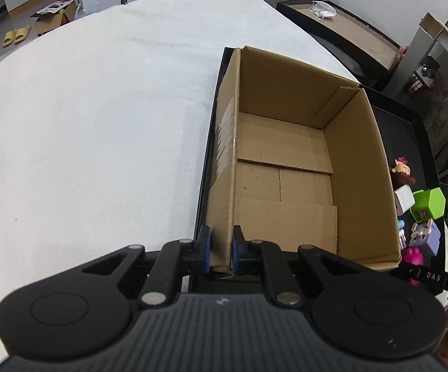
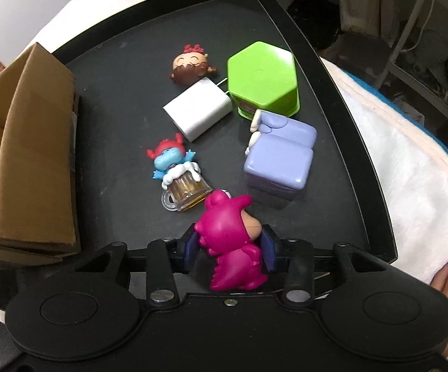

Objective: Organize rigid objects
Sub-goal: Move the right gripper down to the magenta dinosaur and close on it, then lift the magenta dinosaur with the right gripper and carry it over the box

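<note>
My left gripper (image 1: 221, 249) is shut on the near left wall of an empty cardboard box (image 1: 286, 167) that stands in a black tray (image 1: 410, 124). My right gripper (image 2: 230, 248) is shut on a magenta dinosaur figure (image 2: 230, 235) at the tray's near edge. On the tray (image 2: 115, 108) beyond it lie a blue figure with a beer mug (image 2: 177, 173), a lilac block toy (image 2: 279, 158), a white charger (image 2: 197, 110), a green hexagonal box (image 2: 262, 77) and a brown-haired doll head (image 2: 191, 63). The box (image 2: 32, 155) stands at the left.
The tray sits on a white cloth-covered table (image 1: 84, 124). A dark side table (image 1: 341, 28) with a cup and a mask stands behind. A white blanket (image 2: 410, 167) lies right of the tray, and shelves and clutter are beyond it.
</note>
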### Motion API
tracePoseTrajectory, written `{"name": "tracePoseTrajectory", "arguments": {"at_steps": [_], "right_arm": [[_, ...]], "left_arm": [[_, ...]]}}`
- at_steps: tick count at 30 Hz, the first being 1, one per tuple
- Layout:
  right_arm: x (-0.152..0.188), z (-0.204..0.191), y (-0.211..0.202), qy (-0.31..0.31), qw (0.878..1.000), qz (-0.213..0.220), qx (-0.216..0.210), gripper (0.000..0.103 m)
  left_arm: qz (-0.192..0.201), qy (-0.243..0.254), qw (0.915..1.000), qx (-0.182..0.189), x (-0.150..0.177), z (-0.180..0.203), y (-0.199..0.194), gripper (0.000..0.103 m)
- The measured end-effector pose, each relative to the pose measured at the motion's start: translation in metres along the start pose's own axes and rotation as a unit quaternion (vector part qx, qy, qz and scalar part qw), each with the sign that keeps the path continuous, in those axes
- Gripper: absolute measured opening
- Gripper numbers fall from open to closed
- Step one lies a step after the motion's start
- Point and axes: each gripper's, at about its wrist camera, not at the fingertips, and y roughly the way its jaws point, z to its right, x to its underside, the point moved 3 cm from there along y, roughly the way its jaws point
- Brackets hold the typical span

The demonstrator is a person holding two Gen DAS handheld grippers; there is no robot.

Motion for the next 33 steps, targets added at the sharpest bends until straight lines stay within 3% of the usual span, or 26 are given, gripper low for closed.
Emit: {"name": "tracePoseTrajectory", "arguments": {"at_steps": [14,33], "right_arm": [[-0.002,-0.003,-0.038,0.005,0.998,0.047,-0.048,0.040],[-0.019,-0.041,-0.095,-0.030,0.992,0.102,-0.065,0.041]], "left_arm": [[-0.014,0.042,0.9990,-0.002,0.000,0.007,0.000,0.013],[-0.002,0.013,0.9995,0.030,0.002,-0.009,-0.002,0.014]]}}
